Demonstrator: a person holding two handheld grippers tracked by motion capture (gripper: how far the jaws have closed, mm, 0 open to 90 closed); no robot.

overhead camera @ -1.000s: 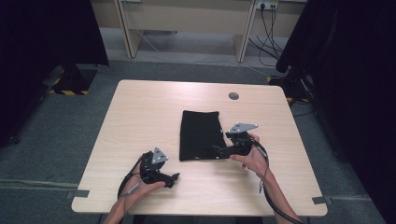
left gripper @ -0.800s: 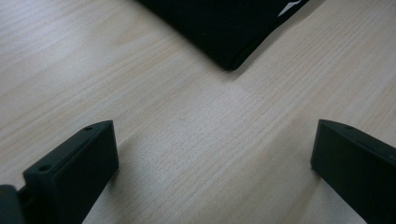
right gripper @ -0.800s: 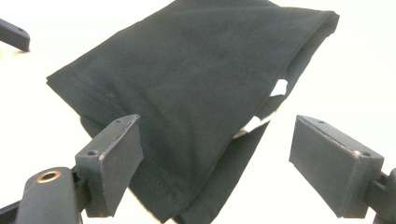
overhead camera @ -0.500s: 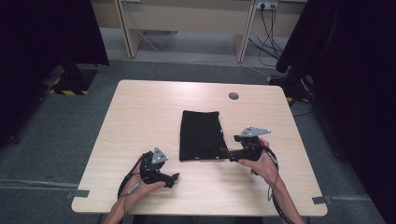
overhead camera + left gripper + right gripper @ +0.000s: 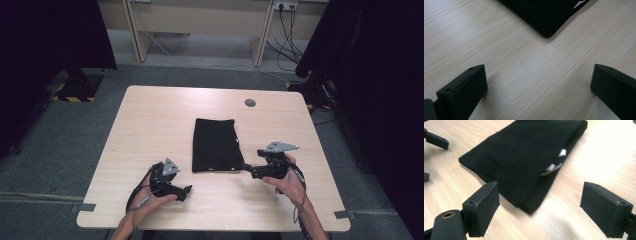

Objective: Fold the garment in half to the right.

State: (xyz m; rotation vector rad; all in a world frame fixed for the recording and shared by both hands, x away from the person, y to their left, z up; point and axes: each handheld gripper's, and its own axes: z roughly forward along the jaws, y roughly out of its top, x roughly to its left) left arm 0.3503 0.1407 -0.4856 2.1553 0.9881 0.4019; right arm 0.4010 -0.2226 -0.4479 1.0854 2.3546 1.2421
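A folded black cloth (image 5: 215,145) lies flat in the middle of the light wooden table (image 5: 150,125). White marks show at a fold on the cloth (image 5: 529,157). My right gripper (image 5: 247,169) stands open at the cloth's near right corner, jaws wide with the corner just ahead of them, not touching. My left gripper (image 5: 187,191) rests open on the bare wood near the front left, short of the near left corner of the cloth (image 5: 549,15). Nothing is between either pair of jaws.
A small round grey cap (image 5: 250,103) is set in the table near the far edge. Cables (image 5: 287,30) hang by the wall beyond the table. Dark curtains (image 5: 380,75) stand on both sides. Tape strips (image 5: 85,207) mark the front corners.
My right gripper has slid back and to the right, away from the cloth's right edge, and now sits at its near right corner. The left gripper has stayed still.
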